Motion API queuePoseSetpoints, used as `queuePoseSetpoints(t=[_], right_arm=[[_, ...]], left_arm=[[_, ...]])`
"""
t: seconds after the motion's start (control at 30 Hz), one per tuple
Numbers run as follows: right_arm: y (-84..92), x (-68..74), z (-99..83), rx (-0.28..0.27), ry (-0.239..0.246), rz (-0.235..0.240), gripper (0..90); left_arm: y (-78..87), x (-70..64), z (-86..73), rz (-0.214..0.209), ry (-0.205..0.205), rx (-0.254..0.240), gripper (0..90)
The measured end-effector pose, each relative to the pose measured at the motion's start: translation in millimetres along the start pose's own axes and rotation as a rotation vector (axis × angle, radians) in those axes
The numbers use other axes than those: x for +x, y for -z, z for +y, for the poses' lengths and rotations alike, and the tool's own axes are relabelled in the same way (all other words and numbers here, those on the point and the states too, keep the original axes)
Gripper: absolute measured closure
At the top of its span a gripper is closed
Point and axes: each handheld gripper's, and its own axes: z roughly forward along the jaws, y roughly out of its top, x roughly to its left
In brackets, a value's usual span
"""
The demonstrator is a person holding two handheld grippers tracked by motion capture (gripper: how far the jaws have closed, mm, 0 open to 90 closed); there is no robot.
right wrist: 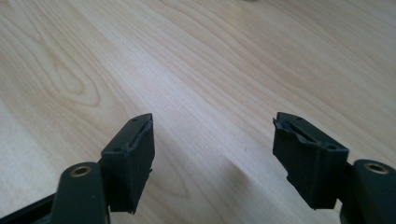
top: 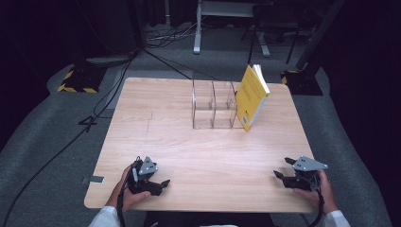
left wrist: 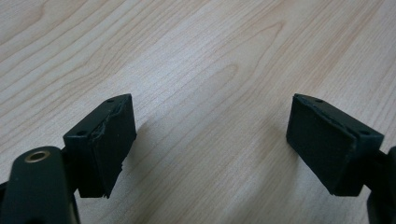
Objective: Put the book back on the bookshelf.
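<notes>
Left gripper [top: 161, 183]: rests at the near left edge of the table [top: 156, 127], jaws apart with bare wood between the pads [left wrist: 112, 144]; nothing held. Clear organizer [top: 213, 105]: transparent divided rack, standing upright at the far middle of the table, compartments appearing empty. Yellow book [top: 250, 97]: thin paperback, yellow cover with a small dark mark near its lower corner, pale page edge at top; it stands tilted, leaning on the organizer's right end, well apart from both grippers. Right gripper [top: 282, 170]: at the near right edge, jaws apart, only tabletop between its pads [right wrist: 133, 158]. Handling note, as a judgement: the step in hand looks like a reach toward the book; the approach is best made from its free right side with jaws wide, closing on the cover and pages together while the other gripper steadies the light organizer against sliding.
</notes>
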Motion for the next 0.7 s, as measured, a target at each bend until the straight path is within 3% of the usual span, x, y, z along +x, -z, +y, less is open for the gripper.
queuePoseSetpoints(t=[0.33,0.53,0.7], right_arm=[[15.0,-5.2,-23.9,0.028,-0.097,-0.024,28.5],[17.2,-10.1,-29.7,0.035,-0.175,0.003,24.7],[16.4,-12.4,-29.9,0.042,-0.194,0.016,23.6]], left_arm=[[0.1,-0.4,-0.2,0.003,0.002,0.0,16.4],[0.1,-0.3,-0.2,0.003,0.002,0.0,16.4],[0.1,-0.4,-0.2,0.003,0.002,0.0,16.4]])
